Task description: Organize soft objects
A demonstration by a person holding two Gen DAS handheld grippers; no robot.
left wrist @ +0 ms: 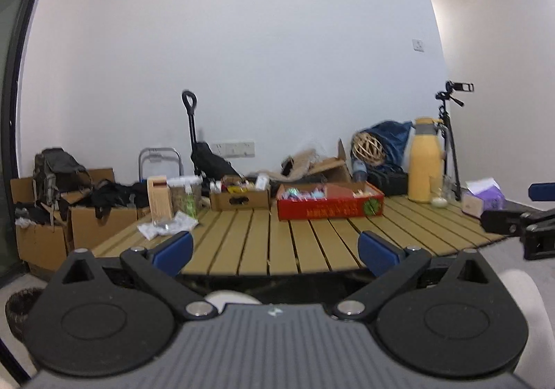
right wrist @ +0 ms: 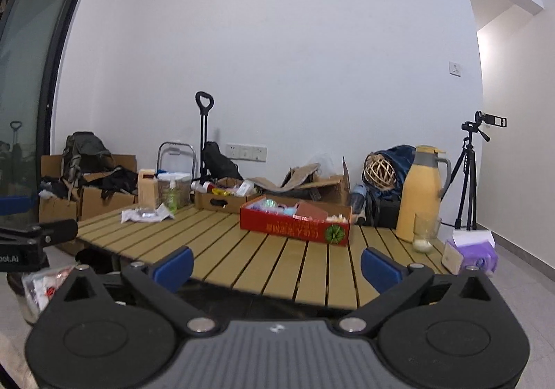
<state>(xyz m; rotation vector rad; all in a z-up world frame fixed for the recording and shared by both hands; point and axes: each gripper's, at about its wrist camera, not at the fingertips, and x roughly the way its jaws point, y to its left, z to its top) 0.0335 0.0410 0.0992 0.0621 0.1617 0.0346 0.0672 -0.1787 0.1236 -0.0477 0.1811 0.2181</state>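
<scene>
A slatted wooden table (left wrist: 295,243) fills mid-frame, bearing a red cardboard box (left wrist: 329,203) of soft, pastel items at centre, a smooth yellow jug (left wrist: 425,160) at right and a purple tissue pack (right wrist: 471,252) at far right. The box lies well beyond both grippers, left (left wrist: 275,250) and right (right wrist: 275,265), each spread wide and empty, blue pads (left wrist: 173,248) apart. Box lettering is unreadable; "oot.AI" shows at the right view's left edge

White lettering "oot.AI" on the left gripper (right wrist: 20,250), red box (right wrist: 296,227) print illegible
</scene>
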